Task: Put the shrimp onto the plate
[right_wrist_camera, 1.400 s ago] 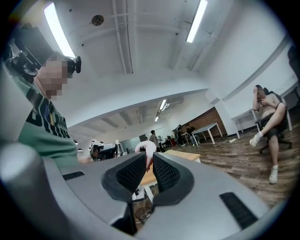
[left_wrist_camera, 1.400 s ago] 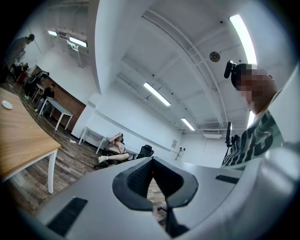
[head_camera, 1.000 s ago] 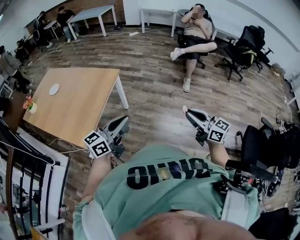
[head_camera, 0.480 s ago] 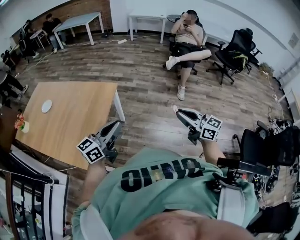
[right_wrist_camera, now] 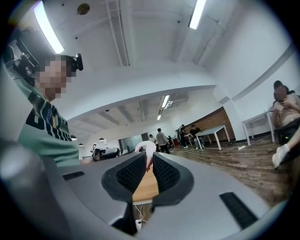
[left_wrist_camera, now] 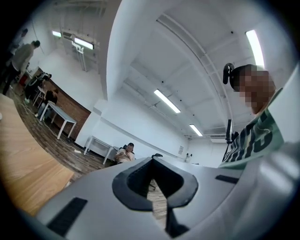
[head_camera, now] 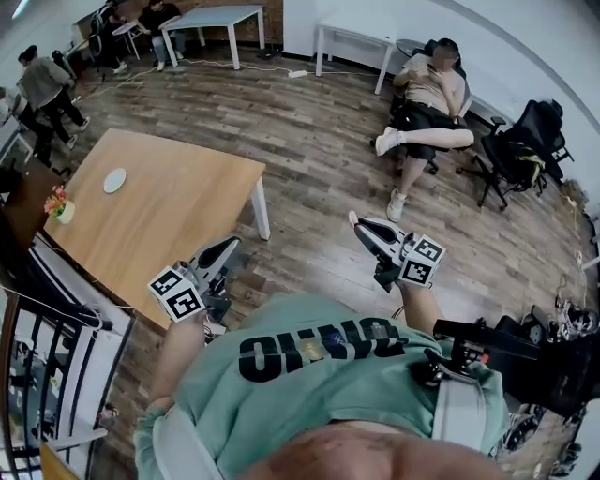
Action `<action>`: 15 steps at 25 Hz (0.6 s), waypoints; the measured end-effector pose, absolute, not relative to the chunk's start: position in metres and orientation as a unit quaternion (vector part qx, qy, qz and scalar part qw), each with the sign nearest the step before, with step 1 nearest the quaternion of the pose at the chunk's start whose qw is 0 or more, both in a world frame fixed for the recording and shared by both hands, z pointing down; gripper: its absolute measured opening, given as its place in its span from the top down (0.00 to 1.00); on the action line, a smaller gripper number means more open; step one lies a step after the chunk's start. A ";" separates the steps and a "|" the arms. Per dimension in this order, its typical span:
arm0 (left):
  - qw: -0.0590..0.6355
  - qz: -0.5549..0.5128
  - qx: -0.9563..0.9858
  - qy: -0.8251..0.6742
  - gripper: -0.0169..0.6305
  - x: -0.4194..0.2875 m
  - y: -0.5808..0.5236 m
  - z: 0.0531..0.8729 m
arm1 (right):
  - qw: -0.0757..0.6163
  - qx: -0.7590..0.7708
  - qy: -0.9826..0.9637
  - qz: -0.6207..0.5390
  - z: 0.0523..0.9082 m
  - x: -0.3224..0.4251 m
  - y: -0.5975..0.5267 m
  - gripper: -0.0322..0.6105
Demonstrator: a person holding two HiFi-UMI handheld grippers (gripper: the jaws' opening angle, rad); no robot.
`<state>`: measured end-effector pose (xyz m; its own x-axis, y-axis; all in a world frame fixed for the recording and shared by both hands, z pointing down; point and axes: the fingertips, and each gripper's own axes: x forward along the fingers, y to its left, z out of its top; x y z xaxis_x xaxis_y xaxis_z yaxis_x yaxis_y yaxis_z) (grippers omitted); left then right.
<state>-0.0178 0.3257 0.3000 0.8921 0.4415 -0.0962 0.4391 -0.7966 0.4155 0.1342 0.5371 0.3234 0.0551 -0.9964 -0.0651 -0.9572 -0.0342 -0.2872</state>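
Observation:
A small white plate (head_camera: 114, 180) lies on the far left part of the wooden table (head_camera: 178, 206). My right gripper (head_camera: 361, 228) is held in the air to the right of the table, well away from the plate. In the right gripper view it (right_wrist_camera: 148, 157) is shut on a pale, curled shrimp (right_wrist_camera: 146, 151) that sticks up past the jaw tips, with the table (right_wrist_camera: 145, 187) behind. My left gripper (head_camera: 228, 247) hovers by the table's near right edge. Its jaws (left_wrist_camera: 152, 161) meet at the tips and hold nothing.
A small flower pot (head_camera: 62, 208) stands at the table's left edge. A person sits in a chair (head_camera: 427, 94) across the wooden floor, next to a black office chair (head_camera: 520, 155). A black rack (head_camera: 56, 375) is at the lower left. White tables (head_camera: 216, 17) line the back wall.
The head view has swung left: the seated person has slid to the right and the table stands fuller in the picture. Both grippers moved along with it, the right one still holding the shrimp.

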 end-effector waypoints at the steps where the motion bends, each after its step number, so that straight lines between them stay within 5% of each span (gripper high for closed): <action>1: 0.213 -0.002 0.953 0.216 0.98 -0.009 0.325 0.297 | 0.125 -0.703 0.696 -0.076 0.324 0.149 0.532 0.87; 15: 0.211 -0.002 0.974 0.077 0.98 0.097 0.365 0.289 | 0.141 -0.593 0.787 -0.092 0.332 0.309 0.509 0.87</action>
